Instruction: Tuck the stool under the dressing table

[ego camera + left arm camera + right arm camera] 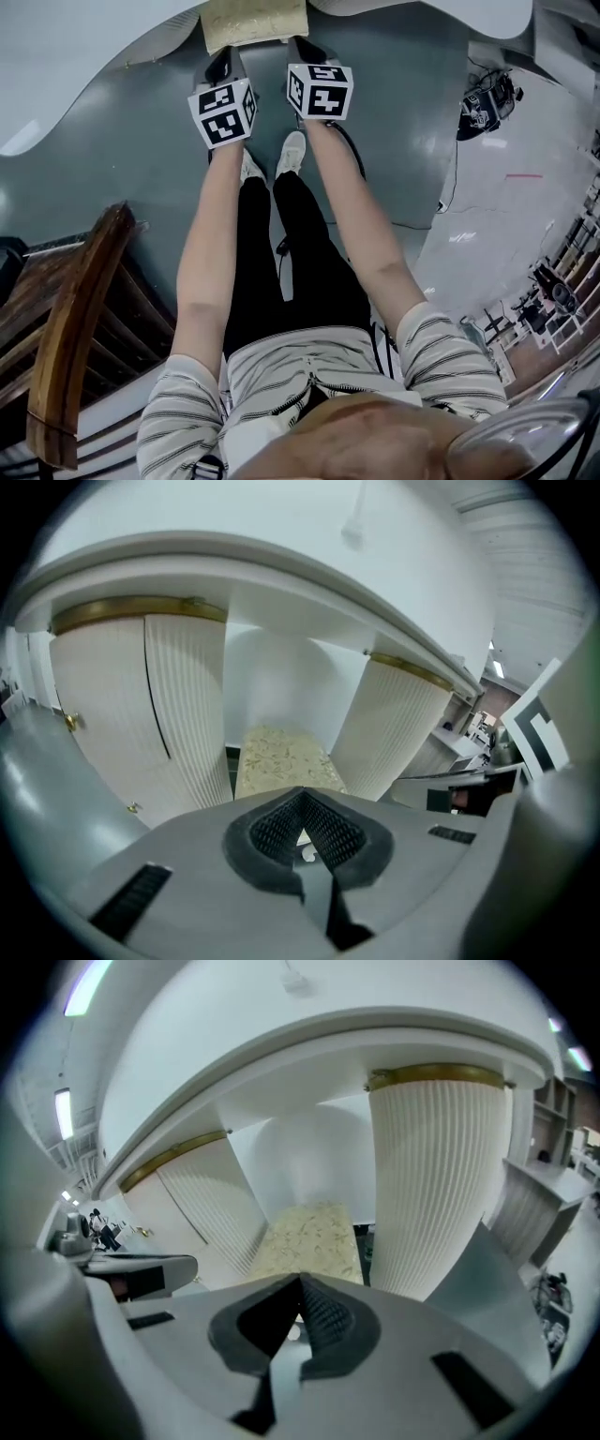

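1. The dressing table (281,562) stands on 2 fluted white pedestals with gold bands at their tops, and the open bay between them is the only compartment seen into.
2. That bay holds the stool (279,754). Its pale, leaf-patterned cushion lies under the table's top, between the left pedestal (141,700) and the right pedestal (398,726).
3. The left pedestal has a door seam and small gold knobs. The door is closed, so whatever is inside stays hidden.
4. The left gripper (302,797) has its ribbed jaws pressed together at the tips, with nothing between them.
5. The right gripper (300,1286) is closed the same way and is also empty. The stool (311,1230) lies beyond its tips, inside the bay.
6. From the head view, both grippers, left (226,54) and right (306,43), point at the cushion's near edge (255,22). Whether they touch it cannot be told there.
7. The stool's legs are in no view. The far end of the cushion is cut off by the head view's upper edge.
8. A dark wooden chair (82,309) stands at the floor's left side, partly cut off.
9. Dark gear with cables (485,106) lies at the right on the floor, too small to identify.
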A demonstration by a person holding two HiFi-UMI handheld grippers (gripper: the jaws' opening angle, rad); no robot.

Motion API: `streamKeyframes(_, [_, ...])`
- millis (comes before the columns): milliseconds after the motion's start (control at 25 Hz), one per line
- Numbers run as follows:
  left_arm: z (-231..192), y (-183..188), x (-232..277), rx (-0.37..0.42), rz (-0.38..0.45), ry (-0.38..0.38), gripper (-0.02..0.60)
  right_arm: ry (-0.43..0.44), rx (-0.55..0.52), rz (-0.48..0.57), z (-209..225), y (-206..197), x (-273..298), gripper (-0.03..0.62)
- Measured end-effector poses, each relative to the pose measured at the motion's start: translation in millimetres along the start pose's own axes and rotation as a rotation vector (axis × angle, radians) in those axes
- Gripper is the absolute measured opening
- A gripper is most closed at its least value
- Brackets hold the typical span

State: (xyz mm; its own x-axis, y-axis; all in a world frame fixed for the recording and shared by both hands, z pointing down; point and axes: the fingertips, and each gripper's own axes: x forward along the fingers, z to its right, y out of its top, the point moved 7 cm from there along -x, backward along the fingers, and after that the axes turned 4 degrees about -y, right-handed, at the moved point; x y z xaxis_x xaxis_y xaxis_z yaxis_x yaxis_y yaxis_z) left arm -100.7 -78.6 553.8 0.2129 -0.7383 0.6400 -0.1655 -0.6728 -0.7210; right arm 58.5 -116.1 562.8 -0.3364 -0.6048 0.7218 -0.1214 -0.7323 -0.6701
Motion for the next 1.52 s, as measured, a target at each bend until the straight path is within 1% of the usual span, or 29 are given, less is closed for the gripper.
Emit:
streamKeyframes(120, [11.6,0.9,-33.9,-0.005,0.026,0.005,0.006,0.006,-0.002,0.006,-11.3,-1.6,-31.3,0.012])
streamKeyframes(240, [21.9,2.3,-64.5,-0.008,0.035,0.011,0.006,0.0,0.034,0.026,-14.8,-0.9,-61.2,0.012])
streamKeyframes(360, [31.8,7.8,-89.9,0.013,0.045,0.006,0.006,-0.004,0.012,0.04,-21.4,3.9,-87.2,0.012])
streamKeyframes(480, [39.8,13.7,-113.3,0.032,0.054,0.0,0.006,-0.003,0.013,0.059,-30.3,14.0,-113.5,0.012])
streamKeyframes(640, [54.8,25.9,-143.8,0.032,0.075,-0.012,0.006,0.021,-0.019,0.102,-45.3,35.7,-148.6,0.012])
streamKeyframes(800, [67.7,36.7,-179.9,0.055,0.099,-0.027,0.006,0.032,-0.047,0.097,-63.8,41.1,-182.3,0.012])
streamKeyframes(920, [72.3,48.9,-203.5,0.079,0.115,-0.028,0.006,0.045,-0.06,0.105,-73.9,45.7,-206.2,0.012])
streamKeyframes(1120, [78.6,72.7,-239.7,0.084,0.152,-0.031,0.006,0.063,-0.075,0.148,-81.1,62.9,-246.1,0.012])
streamKeyframes(1240, [84.4,88.5,-258.7,0.104,0.173,-0.047,0.006,0.073,-0.085,0.18,-86.7,78.2,-268.6,0.012])
streamKeyframes(1440, [95.0,115.3,-300.0,0.14,0.209,-0.08,0.006,0.106,-0.158,0.219,-103.0,101.4,-312.2,0.012])
streamKeyframes(1520, [100.7,126.0,-314.8,0.149,0.222,-0.098,0.006,0.12,-0.172,0.244,-108.3,112.1,-329.1,0.012])
